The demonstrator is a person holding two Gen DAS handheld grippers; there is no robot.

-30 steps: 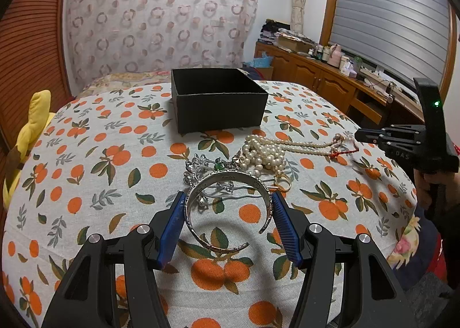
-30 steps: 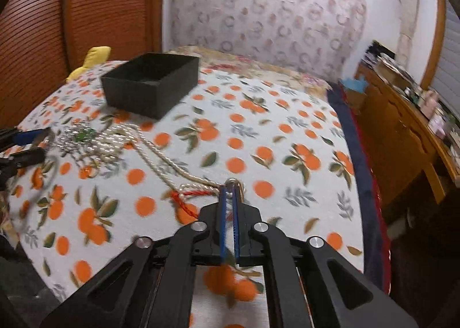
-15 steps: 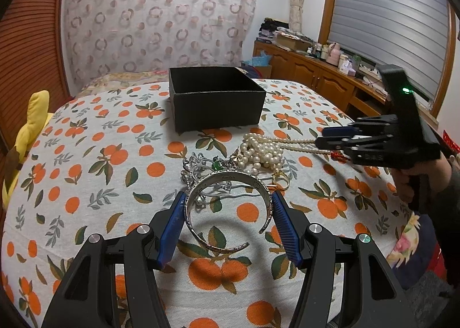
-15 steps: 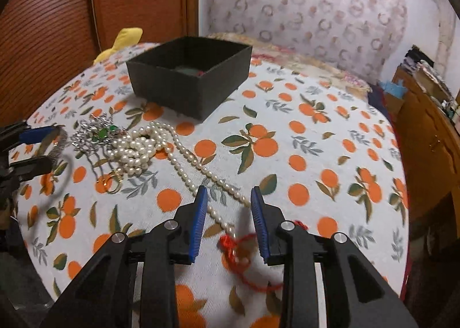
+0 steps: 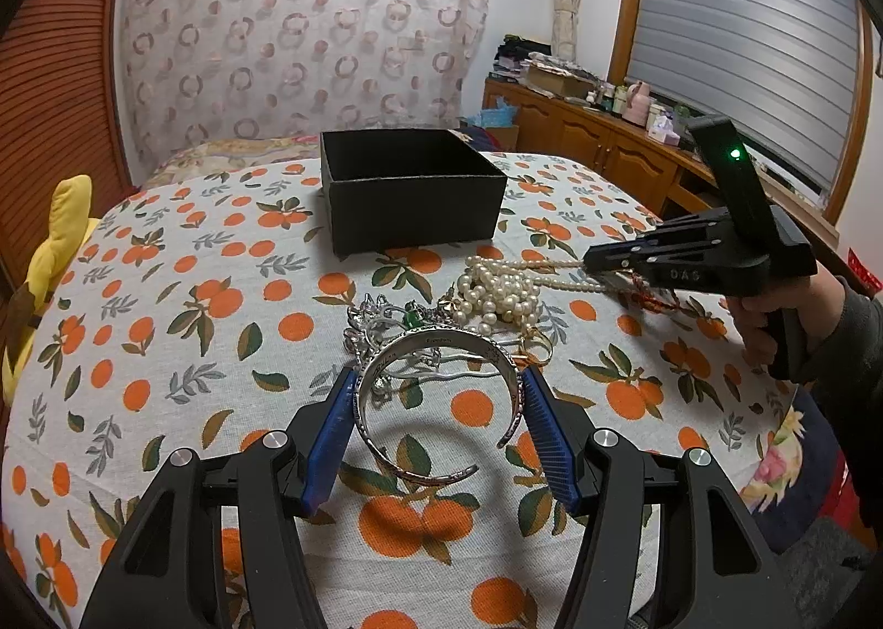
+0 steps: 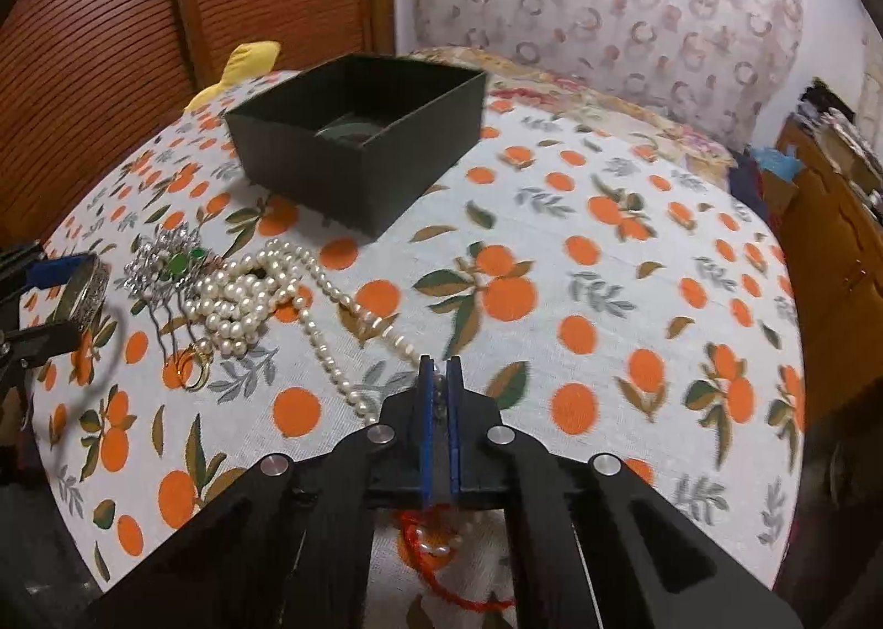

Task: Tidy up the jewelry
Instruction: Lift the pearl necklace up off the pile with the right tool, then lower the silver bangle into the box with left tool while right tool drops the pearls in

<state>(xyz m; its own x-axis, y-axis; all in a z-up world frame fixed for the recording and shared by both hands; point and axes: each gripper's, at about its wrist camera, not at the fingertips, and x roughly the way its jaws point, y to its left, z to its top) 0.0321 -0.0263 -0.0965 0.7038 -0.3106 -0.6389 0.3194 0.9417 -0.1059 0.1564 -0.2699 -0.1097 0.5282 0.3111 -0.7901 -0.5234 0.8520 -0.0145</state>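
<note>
Right gripper [image 6: 440, 369] tilts down, blue pads pinching the pearl necklace [image 6: 309, 323]; pearls trail toward ten o'clock. Left gripper [image 5: 436, 397] clamps the silver bangle [image 5: 439, 403].

On the table [image 5: 165, 364] the box [image 5: 411, 187] stands at the far side. Nearer than it lies a heap: pearls [image 5: 499, 292], with a hairpin [image 5: 386, 320] to their left and a ring [image 5: 534, 344] at their near edge. Nearest is the bangle [image 5: 436, 403], between the left claw's [image 5: 436, 430] fingers. A pearl strand runs right from the heap into the right claw [image 6: 440, 380]
</note>
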